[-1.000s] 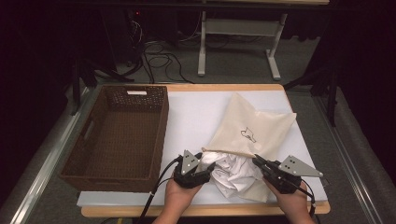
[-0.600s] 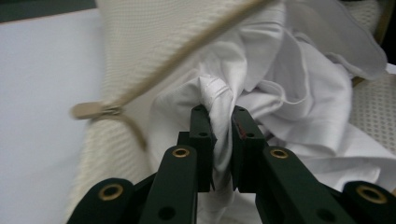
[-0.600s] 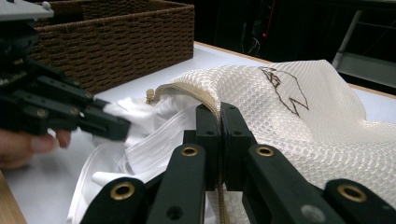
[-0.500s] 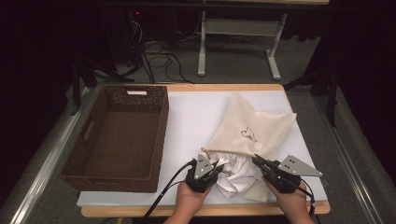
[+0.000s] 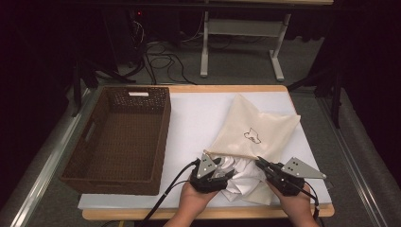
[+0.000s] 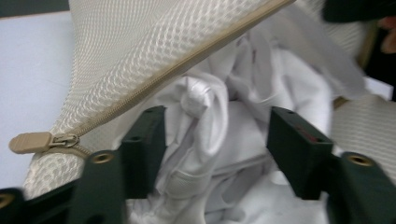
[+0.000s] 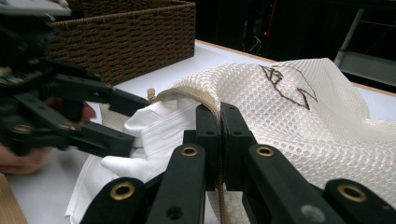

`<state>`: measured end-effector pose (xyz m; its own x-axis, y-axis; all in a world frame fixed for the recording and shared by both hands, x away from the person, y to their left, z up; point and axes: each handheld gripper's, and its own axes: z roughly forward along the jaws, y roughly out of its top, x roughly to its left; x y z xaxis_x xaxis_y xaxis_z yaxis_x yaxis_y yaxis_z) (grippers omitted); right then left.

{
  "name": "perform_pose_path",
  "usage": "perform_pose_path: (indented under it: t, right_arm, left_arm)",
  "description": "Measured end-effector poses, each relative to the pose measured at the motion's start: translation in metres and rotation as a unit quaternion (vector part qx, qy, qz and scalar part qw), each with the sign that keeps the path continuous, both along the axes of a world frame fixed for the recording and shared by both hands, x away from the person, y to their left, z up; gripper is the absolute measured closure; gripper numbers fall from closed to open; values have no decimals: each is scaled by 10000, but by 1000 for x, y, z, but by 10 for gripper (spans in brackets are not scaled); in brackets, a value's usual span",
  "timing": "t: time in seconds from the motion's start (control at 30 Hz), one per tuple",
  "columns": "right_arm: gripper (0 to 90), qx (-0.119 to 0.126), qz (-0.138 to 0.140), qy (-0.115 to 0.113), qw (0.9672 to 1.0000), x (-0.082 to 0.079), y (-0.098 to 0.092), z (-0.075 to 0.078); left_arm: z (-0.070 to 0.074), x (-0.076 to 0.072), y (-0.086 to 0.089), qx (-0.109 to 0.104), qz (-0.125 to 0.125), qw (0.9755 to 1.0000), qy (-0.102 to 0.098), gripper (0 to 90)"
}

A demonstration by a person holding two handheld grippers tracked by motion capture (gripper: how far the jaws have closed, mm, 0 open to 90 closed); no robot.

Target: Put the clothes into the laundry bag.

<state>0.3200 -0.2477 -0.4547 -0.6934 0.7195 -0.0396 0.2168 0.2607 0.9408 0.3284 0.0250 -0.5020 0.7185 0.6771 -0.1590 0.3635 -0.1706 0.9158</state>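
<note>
Right gripper point(image 7: 219, 140): jaws fully closed, clamping the tan zipper edge of the mesh laundry bag point(image 7: 299, 116) at the bag's mouth. In the high view this gripper point(image 5: 262, 166) sits at the near right side of the mouth, held in the person's right hand point(image 5: 298, 208).

Left gripper point(image 6: 217, 140): jaws parted, having just been opening. Bunched white cloth point(image 6: 224, 130) lies between them, with the pads clear of it on both sides. In the high view this gripper point(image 5: 221, 171) is at the near left side of the mouth, just beside the right gripper.

White cloth point(image 5: 243, 175): partly inside the bag, partly spilling out of the mouth toward the near table edge.

Mesh laundry bag point(image 5: 257, 135): lies flat on the white table cover point(image 5: 198, 118), right of centre, mouth toward the person. The zipper pull point(image 6: 30, 142) rests at the left end of the opening.

Brown wicker basket point(image 5: 118, 137): stands on the left of the table, well apart from the bag.
</note>
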Motion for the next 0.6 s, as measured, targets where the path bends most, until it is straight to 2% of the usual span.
perform_pose_path:
  t: [0.23, 0.27, 0.3, 0.37, 0.4, 0.47, 0.5, 0.53, 0.6]
  right_arm:
    - [892, -3, 13, 3, 10000, 0, 0, 1]
    - [892, -4, 6, -6, 10000, 0, 0, 1]
    - [892, -9, 11, -14, 10000, 0, 0, 1]
    - [892, -15, 23, -25, 10000, 0, -1, 1]
    - [892, -23, 17, -38, 10000, 0, -1, 1]
    - [891, -4, 14, -23, 10000, -1, -2, 2]
    - [891, 13, 7, -6, 10000, -1, -2, 2]
    - [891, 14, 8, -7, 10000, -1, -2, 2]
    - [891, 6, 17, -24, 10000, 0, -1, 2]
  left_arm:
    - [3, -16, 19, 83, 121, 9998, -144, 201]
    - [1, -18, 22, 90, 124, 9998, -113, 190]
    - [-6, -21, 27, 98, 117, 9999, 29, 180]
    - [-9, -23, 30, 122, 127, 9998, 71, 173]
    - [-12, -26, 34, 83, 144, 9997, 196, 171]
    - [-13, -28, 34, 81, 103, 9996, 242, 169]
    - [-14, -30, 33, 179, 83, 9996, 206, 162]
    - [-18, -32, 28, 399, 30, 9990, 195, 162]
    - [-20, -32, 25, 447, -23, 9987, 237, 162]
